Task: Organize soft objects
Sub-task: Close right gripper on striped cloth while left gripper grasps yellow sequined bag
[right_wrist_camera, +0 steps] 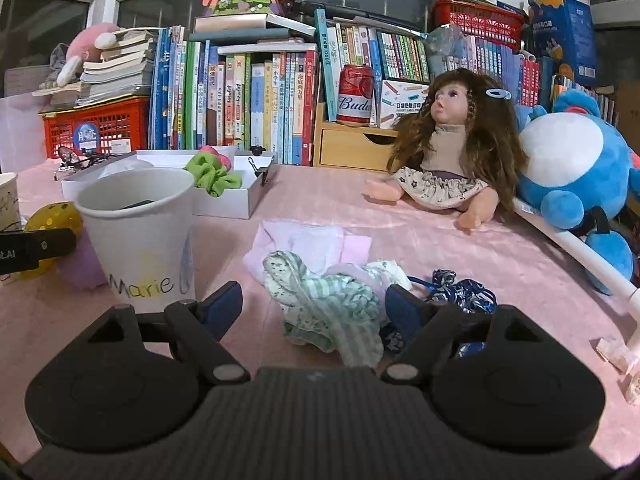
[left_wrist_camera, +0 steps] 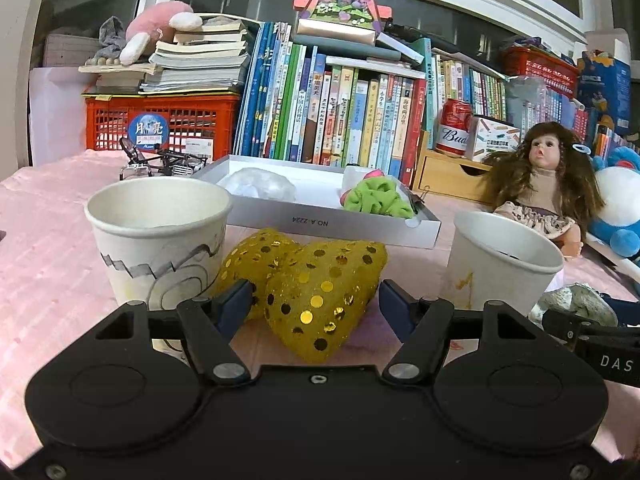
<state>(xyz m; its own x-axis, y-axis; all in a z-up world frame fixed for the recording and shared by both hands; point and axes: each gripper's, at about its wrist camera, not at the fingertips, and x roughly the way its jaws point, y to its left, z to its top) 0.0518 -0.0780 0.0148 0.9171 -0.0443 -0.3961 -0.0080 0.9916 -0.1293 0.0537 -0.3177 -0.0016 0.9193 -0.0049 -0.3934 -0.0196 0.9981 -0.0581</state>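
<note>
Two hand-held grippers face a pink-covered table, each approaching a soft item; the white shallow box (left_wrist_camera: 344,222) at mid-table serves as the landmark. The left gripper (left_wrist_camera: 314,300) stands with its jaws partly spread on either side of a yellow heart-shaped cushion (left_wrist_camera: 316,284) spangled with gold dots, which lies just in front of the box, between the paper cup on the left (left_wrist_camera: 158,240) and the paper cup lettered "Marie" (right_wrist_camera: 138,236). The left blue pad appears to touch or nearly touch the cushion's flank, while the right pad stands clear of it; whether any pressure is applied cannot be told from this angle, so the cushion is read as not yet gripped. The right gripper (right_wrist_camera: 314,304) holds its jaws wide over a crumpled green-striped cloth (right_wrist_camera: 332,304), which lies well in front of the box and to its right, beside a pale pink folded cloth (right_wrist_camera: 308,244) and a dark blue scrunchie (right_wrist_camera: 460,290); the cloth sits between the pads without being pinched. The box already holds a green scrunchie (left_wrist_camera: 376,200) and a clear crumpled wrapper (left_wrist_camera: 260,184). The step in hand is judged to be the approach before grasping. The next move calls for closing each pair of jaws gently on its yielding item, then lifting it clear of the neighbouring cups toward the box.
</note>
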